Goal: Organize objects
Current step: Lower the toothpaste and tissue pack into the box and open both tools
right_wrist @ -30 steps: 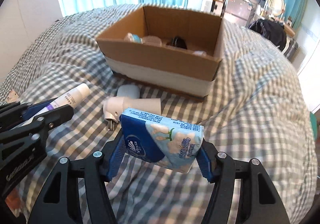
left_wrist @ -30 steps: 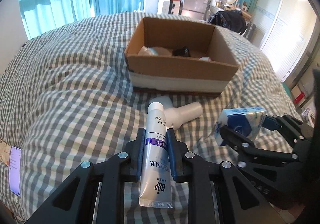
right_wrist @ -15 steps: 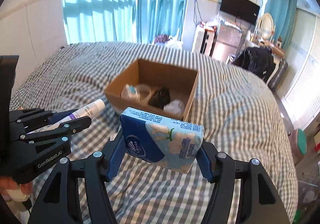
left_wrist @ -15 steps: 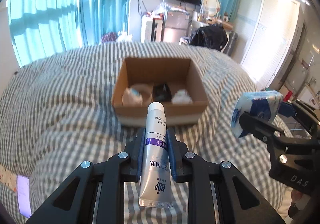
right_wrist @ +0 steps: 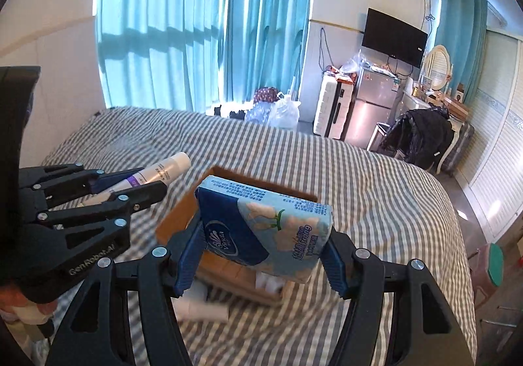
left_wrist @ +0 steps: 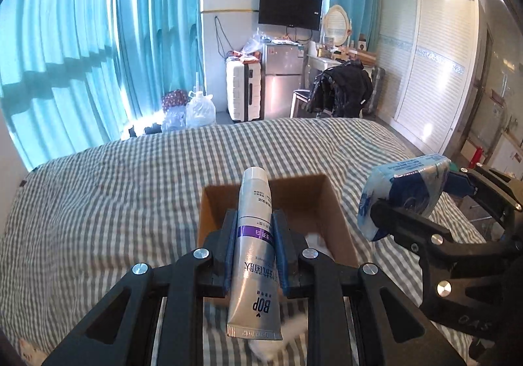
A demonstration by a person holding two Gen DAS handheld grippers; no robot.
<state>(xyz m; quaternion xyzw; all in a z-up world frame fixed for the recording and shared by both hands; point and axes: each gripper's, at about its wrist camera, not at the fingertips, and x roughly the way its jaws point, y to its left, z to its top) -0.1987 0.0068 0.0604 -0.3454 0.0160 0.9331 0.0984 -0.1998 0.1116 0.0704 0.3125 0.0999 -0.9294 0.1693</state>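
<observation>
My left gripper is shut on a silver toothpaste tube with a purple band, cap pointing forward. It hangs above the open cardboard box on the checked bed. My right gripper is shut on a blue tissue pack, held crosswise between its blue pads. The pack also shows at the right of the left wrist view, and the tube at the left of the right wrist view. The box lies below both, mostly hidden. Something white lies inside it.
A white hair-dryer-like object lies on the bed in front of the box. Behind the bed are turquoise curtains, a suitcase, a small fridge, a wall TV and a chair with dark clothes.
Both grippers have risen with their loads and tilted up, so the box has dropped low in both views and far more of the room shows. Neither grip has changed.
</observation>
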